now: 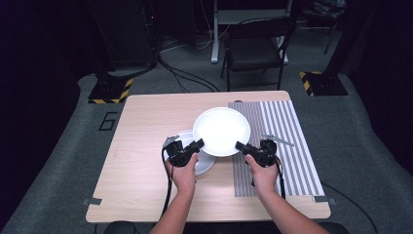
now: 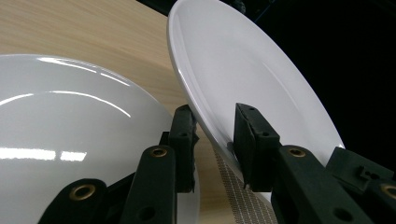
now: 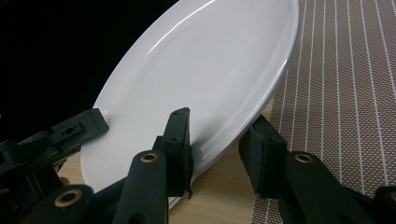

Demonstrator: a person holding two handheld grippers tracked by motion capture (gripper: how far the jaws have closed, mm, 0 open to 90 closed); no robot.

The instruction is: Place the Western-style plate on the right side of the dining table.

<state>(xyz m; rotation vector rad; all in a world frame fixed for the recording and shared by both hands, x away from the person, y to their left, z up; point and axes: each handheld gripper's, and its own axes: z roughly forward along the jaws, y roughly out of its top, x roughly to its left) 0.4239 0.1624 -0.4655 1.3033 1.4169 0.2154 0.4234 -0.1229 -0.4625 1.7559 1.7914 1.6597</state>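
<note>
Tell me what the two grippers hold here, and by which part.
Both hold one white plate by its rim: left gripper on the near-left edge, right gripper on the near-right edge.

Grey carpet [image 1: 370,146] surrounds my wooden table [image 1: 146,161]; a black chair [image 1: 255,48] stands at upper centre, dark walls beyond.

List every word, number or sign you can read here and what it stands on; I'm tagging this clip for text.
"6": a dark outlined digit on the grey floor left of the table.
Yellow-and-black hazard stripes, no lettering, on the two floor plates behind the table.
Nothing is printed on the plate, the second plate beneath it or the striped mat.
</note>
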